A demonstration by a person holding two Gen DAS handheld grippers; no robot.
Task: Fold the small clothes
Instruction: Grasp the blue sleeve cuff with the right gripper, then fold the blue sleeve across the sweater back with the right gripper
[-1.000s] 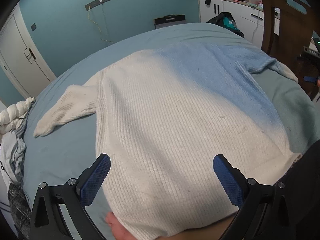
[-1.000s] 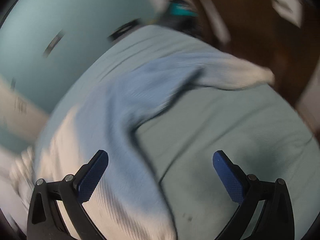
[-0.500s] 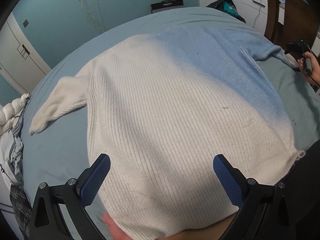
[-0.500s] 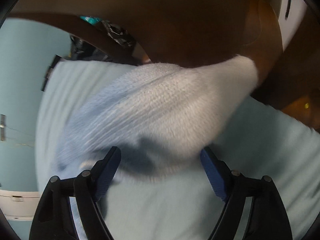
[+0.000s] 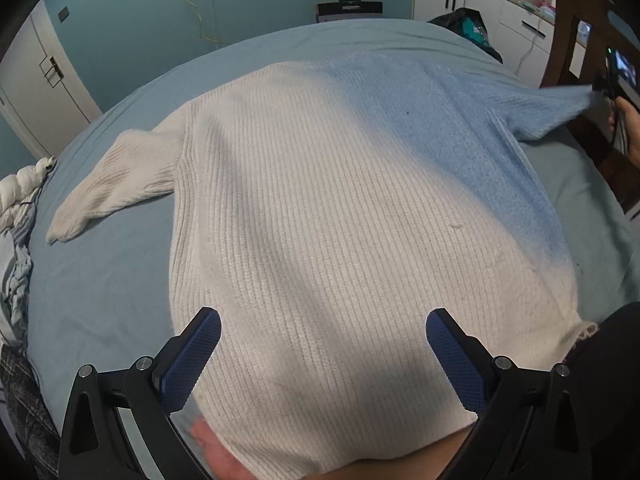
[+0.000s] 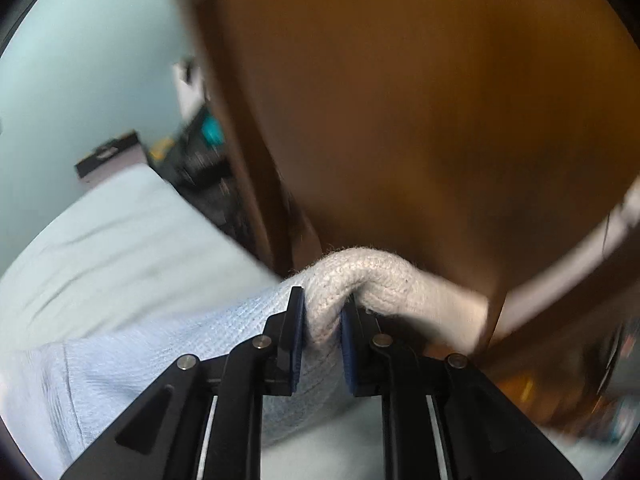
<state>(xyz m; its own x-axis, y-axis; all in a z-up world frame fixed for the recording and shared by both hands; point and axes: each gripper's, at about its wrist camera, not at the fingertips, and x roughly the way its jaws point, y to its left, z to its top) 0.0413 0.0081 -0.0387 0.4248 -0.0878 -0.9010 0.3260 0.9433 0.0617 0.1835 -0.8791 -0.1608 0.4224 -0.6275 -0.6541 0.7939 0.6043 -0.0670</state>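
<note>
The right gripper (image 6: 322, 332) is clamped on the cuff of the sweater's right sleeve (image 6: 360, 276); its jaws have just been closing, and the knit now bunches up between the blue pads (image 6: 297, 340). The sleeve lifts off the bed and stretches taut toward the gripper, seen in the left wrist view as a blue strip (image 5: 560, 108) running to the far right, where a hand (image 5: 628, 120) holds the tool. Right behind the pinched cuff stands a brown wooden chair (image 6: 420, 100), blurred and filling most of the right wrist view; it sits close beside the bed's edge.

The left gripper (image 5: 323, 338) hovers with its fingers (image 5: 192, 356) wide apart over the lower hem of the sweater (image 5: 320, 220), touching nothing that can be seen. The sweater lies flat, spread across the blue bedsheet (image 5: 100, 280), white on one side and shading to blue on the other. Its other sleeve (image 5: 120, 176) lies out to the left on the sheet. A rumpled pile of bedding (image 5: 16, 208) sits at the left edge. Beyond the bed are a teal wall (image 5: 140, 20), a white door (image 5: 44, 80), white cabinets (image 5: 480, 4) and a dark bag (image 5: 468, 28).
</note>
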